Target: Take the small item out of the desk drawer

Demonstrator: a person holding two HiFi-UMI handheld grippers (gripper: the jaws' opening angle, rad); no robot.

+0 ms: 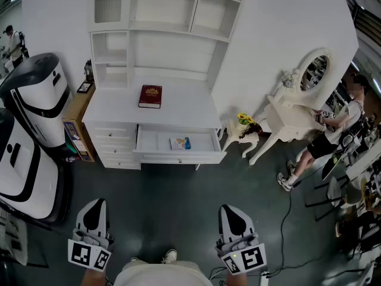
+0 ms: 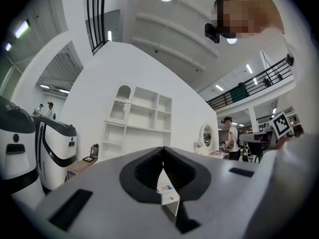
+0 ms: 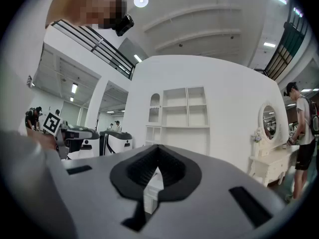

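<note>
Where the head view starts at the far left, two white-and-black machines [image 1: 36, 100] stand on the dark floor [image 1: 178, 201], with a low wooden cabinet [image 1: 76, 121] just beside them carrying a small picture frame [image 1: 84, 87]. Next comes the white desk, whose surface [image 1: 184, 106] sits under a tall set of white shelves [image 1: 169, 52]. A red book [image 1: 150, 96] lies flat on that surface, towards its left half. Below it the drawer [image 1: 149, 140] is pulled out, and the small item [image 1: 180, 143], a white and blue packet, lies inside it near the middle, touched by nothing.

Both tools are low in the head view, well apart from the desk. The left tool [image 1: 95, 204] is clenched: in the left gripper view its jaw tips meet, nothing is gripped, and only the far-off drawer shows through the gap behind the tips. The right tool [image 1: 233, 208] is likewise clenched on nothing, its jaws pressed together in the right gripper view. A shoe [image 1: 170, 255] of the person holding them shows between the two.

Right of the desk stands a small white stool [image 1: 235, 134] bearing something yellow, then a white dressing table [image 1: 292, 121] with an oval mirror [image 1: 314, 71]. At the far right a person [image 1: 333, 130] in a white top and dark shorts stands at that table.
</note>
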